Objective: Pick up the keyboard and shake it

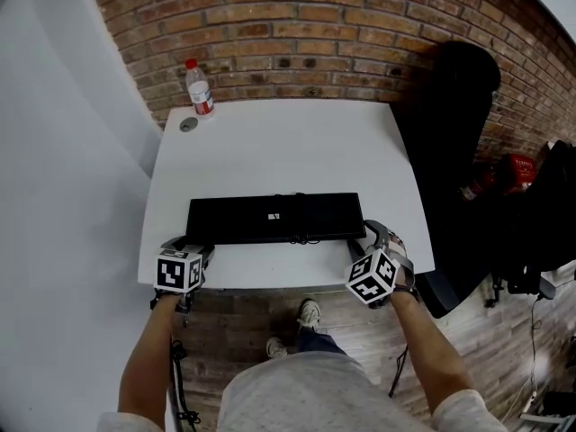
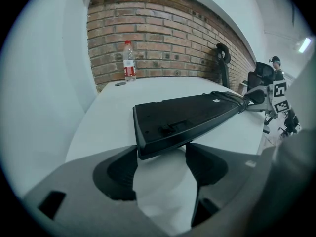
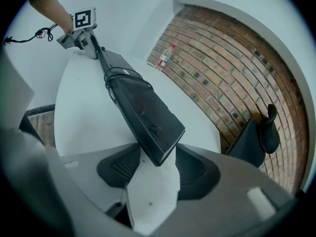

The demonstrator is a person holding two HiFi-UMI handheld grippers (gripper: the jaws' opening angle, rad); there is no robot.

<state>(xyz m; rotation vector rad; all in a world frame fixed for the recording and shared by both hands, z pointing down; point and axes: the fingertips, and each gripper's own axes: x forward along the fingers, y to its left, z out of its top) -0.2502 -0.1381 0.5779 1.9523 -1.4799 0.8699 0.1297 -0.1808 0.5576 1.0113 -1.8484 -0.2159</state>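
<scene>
A black keyboard [image 1: 274, 217] lies crosswise over the white table's [image 1: 288, 142] near edge, underside up, with a small white label on it. My left gripper [image 1: 191, 244] is closed on its left end and my right gripper [image 1: 376, 235] on its right end. In the left gripper view the keyboard [image 2: 187, 117] sits tilted between the pads of the left gripper [image 2: 161, 157], with table surface showing beneath it. In the right gripper view the keyboard's [image 3: 143, 112] end is wedged in the right gripper [image 3: 158, 157], and a black cable [image 3: 121, 75] is looped on it.
A plastic water bottle [image 1: 199, 88] with a red label stands at the table's far left corner beside a round grommet [image 1: 188, 125]. A brick wall runs behind the table. A black chair [image 1: 454, 151] stands close to the table's right side, with dark bags beyond it.
</scene>
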